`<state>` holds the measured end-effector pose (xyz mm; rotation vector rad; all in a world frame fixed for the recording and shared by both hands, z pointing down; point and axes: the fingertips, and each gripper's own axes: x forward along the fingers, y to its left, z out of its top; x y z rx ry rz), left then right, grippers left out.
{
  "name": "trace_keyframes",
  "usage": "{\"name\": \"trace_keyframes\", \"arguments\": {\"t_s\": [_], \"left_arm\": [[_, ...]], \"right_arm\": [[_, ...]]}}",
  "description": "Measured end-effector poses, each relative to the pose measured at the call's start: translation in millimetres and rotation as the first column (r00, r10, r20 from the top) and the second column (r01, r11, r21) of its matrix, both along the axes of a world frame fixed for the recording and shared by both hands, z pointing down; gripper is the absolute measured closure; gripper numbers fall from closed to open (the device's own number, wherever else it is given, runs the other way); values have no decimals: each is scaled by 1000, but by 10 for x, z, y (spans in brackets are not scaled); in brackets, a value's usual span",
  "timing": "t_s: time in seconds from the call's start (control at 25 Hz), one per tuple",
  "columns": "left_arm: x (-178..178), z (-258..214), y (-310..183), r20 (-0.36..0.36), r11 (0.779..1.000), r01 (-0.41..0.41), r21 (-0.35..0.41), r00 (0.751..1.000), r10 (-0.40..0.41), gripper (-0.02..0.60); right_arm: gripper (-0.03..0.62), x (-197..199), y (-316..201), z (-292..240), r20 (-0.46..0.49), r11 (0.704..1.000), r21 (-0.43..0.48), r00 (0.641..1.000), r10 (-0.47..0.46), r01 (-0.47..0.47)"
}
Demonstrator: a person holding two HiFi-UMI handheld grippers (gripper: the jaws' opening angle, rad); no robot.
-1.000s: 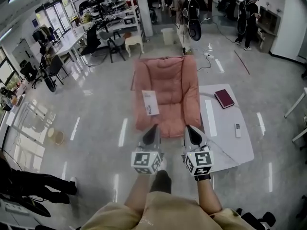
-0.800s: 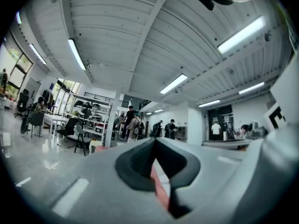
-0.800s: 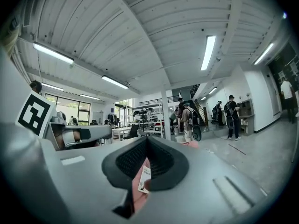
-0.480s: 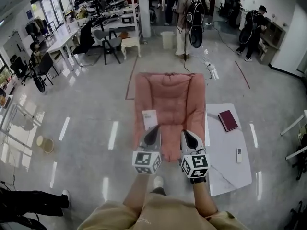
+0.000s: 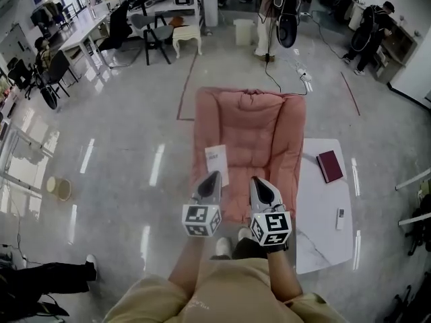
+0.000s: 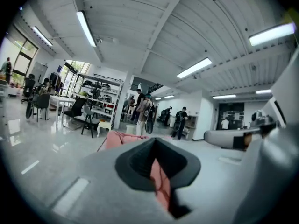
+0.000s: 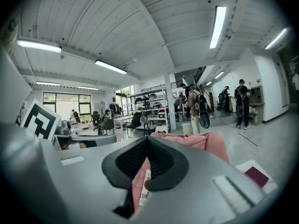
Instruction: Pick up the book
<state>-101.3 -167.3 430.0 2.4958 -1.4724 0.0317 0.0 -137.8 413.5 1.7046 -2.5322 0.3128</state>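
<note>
A dark red book (image 5: 330,165) lies on the low white table (image 5: 316,241), right of the pink floor chair (image 5: 252,136); the right gripper view shows the same book (image 7: 256,175) low at the right. Both grippers are held side by side in front of the chair's near edge, well short of the book. My left gripper (image 5: 214,177) is shut and empty, its pads (image 6: 140,160) meeting. My right gripper (image 5: 256,182) is shut too, with nothing in it. A white booklet (image 5: 216,164) rests on the chair's left arm.
A small white remote (image 5: 340,219) lies on the table's near right part. Glossy grey floor surrounds the chair. Desks and office chairs (image 5: 155,29) stand far left, a white stool (image 5: 187,36) beyond. People (image 5: 279,15) stand at the back.
The person has walked forward: chair and table have come nearer and lower in the head view. Both grippers stayed shut, side by side, now closer to the chair's front edge.
</note>
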Motion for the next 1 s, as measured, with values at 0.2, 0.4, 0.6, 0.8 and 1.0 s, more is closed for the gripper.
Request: {"name": "trace_keyframes", "arguments": {"t_s": [0.2, 0.4, 0.6, 0.8, 1.0], "left_arm": [[-128, 612, -345, 61, 990, 73, -121, 996, -66, 578], [-319, 1237, -629, 129, 956, 119, -268, 988, -87, 577], [-423, 2002, -967, 206, 909, 153, -388, 976, -77, 575], [-485, 2782, -1149, 207, 828, 157, -539, 977, -51, 527], [-467, 3418, -1307, 220, 762, 139, -632, 975, 4, 438]], "right_arm": [[591, 67, -451, 447, 37, 997, -79, 999, -22, 25], [591, 39, -917, 879, 62, 980, -186, 996, -58, 69], [590, 82, -1386, 1455, 87, 950, -288, 991, -97, 118], [591, 67, -1658, 2081, 102, 906, -399, 989, -111, 143], [591, 32, -1751, 2509, 106, 865, -473, 986, -131, 165]]}}
